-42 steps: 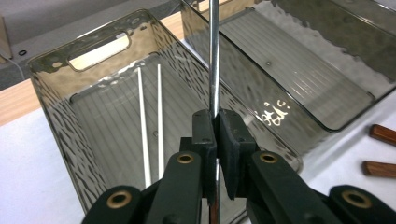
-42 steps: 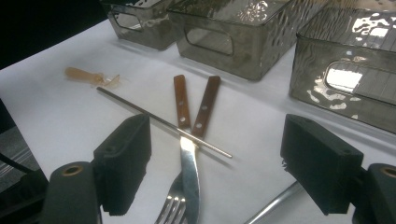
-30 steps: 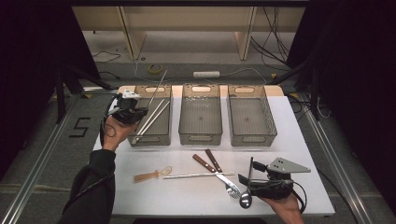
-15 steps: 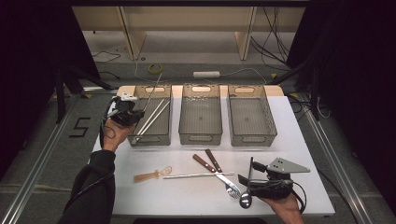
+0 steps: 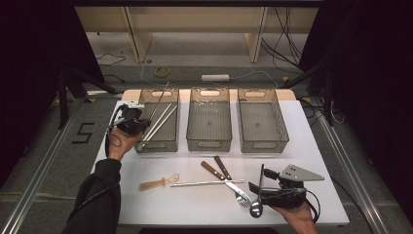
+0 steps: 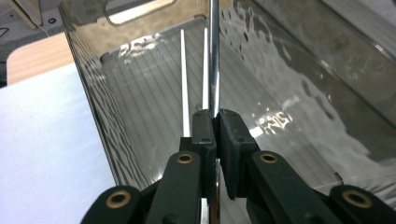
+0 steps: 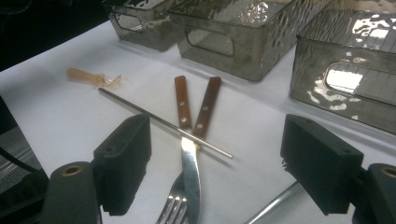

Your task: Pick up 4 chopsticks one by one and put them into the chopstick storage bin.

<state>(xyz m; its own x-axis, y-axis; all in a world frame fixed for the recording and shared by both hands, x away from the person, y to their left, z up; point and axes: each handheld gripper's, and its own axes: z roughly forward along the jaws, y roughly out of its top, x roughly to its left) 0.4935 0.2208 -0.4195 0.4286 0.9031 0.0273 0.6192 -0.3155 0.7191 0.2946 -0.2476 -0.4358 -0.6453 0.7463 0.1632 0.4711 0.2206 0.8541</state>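
— White worktop (image 5: 311,146) fills the middle of the high view. What stands on it?

— Three clear plastic bins in a row along the upper part: the left bin (image 5: 168,142), the middle bin (image 5: 209,141) and the right bin (image 5: 262,144). Two white chopsticks (image 5: 163,122) lie slanted in the left bin.

— Where is your left hand-held gripper (image 5: 134,123)?

— At the left bin's left wall, left of centre in the frame. In its own view the jaws are pressed together on a metal rod (image 6: 214,56) that runs straight up over the bin.

— And the right hand-held gripper (image 5: 259,187)?

— Lower right of the frame, near the worktop's front edge. Its jaws stand wide apart and grip nothing.

— What lies between them?

— A wooden-handled knife (image 7: 189,140) and a wooden-handled fork (image 7: 205,109), crossed by a thin metal straw (image 7: 159,120). A spoon (image 5: 256,207) lies just beside my right jaws. Further left rests an amber plastic spoon (image 5: 158,183).
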